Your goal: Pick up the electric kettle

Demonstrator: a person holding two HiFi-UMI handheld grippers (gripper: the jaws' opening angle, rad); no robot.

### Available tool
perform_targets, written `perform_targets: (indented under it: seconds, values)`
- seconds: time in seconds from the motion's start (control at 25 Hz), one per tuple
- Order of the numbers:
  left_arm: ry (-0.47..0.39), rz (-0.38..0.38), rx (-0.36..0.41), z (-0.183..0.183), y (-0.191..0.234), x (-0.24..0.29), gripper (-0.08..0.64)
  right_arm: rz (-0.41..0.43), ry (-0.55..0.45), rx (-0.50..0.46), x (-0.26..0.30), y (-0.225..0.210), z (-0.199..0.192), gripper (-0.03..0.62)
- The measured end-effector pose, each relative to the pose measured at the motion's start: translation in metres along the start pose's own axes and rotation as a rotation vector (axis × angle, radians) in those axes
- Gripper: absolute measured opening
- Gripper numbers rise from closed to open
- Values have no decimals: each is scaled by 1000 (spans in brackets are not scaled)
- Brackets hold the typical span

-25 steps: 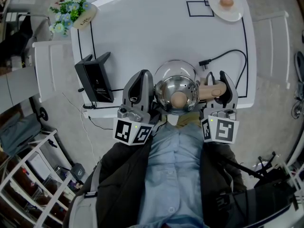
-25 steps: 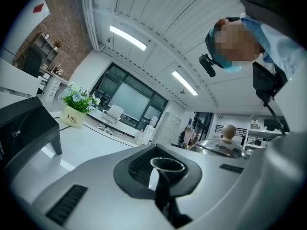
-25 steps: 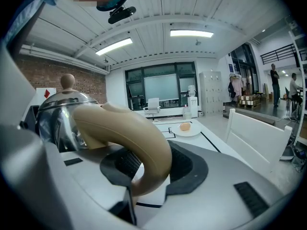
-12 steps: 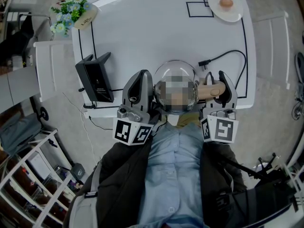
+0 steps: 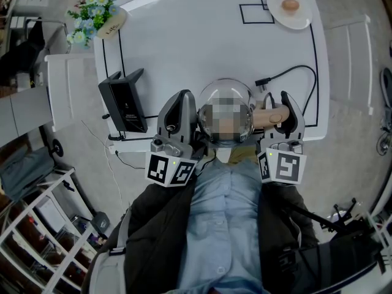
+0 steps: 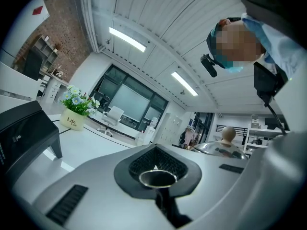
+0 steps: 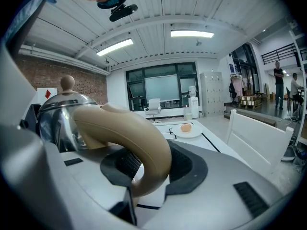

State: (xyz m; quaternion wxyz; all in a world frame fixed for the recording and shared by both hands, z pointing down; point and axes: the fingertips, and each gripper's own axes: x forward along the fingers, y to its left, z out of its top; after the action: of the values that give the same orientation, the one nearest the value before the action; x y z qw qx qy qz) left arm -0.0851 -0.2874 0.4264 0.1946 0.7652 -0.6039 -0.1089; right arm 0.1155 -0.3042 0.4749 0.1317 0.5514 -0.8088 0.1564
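The electric kettle (image 5: 228,97), shiny steel with a domed lid and a tan handle (image 5: 267,117), stands at the near edge of the white table (image 5: 184,35). My right gripper (image 5: 283,106) is shut on that handle; in the right gripper view the curved handle (image 7: 125,137) runs between the dark pads (image 7: 189,169), with the kettle body (image 7: 60,116) to the left. My left gripper (image 5: 184,100) hangs shut and empty just left of the kettle. In the left gripper view its jaws (image 6: 156,174) meet, and the kettle lid (image 6: 225,147) shows at the right.
A black box (image 5: 122,103) stands on the table's left edge, a flower pot (image 5: 92,14) at the far left corner. A plate (image 5: 291,8) with a small round food sits far right. A black cable (image 5: 300,72) loops right of the kettle. White chairs (image 5: 67,90) flank the table.
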Motion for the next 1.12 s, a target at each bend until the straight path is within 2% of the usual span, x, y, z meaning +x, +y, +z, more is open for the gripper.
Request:
perform_targets:
  seconds: [0.64,1.12]
  values:
    - [-26,-3,21,16,-5,-7,3,-3,-36,-11,-8,6,13,140]
    - [-87,-38,28,49,-18,-30,3,-23,-116,-35,-36,23,48,140]
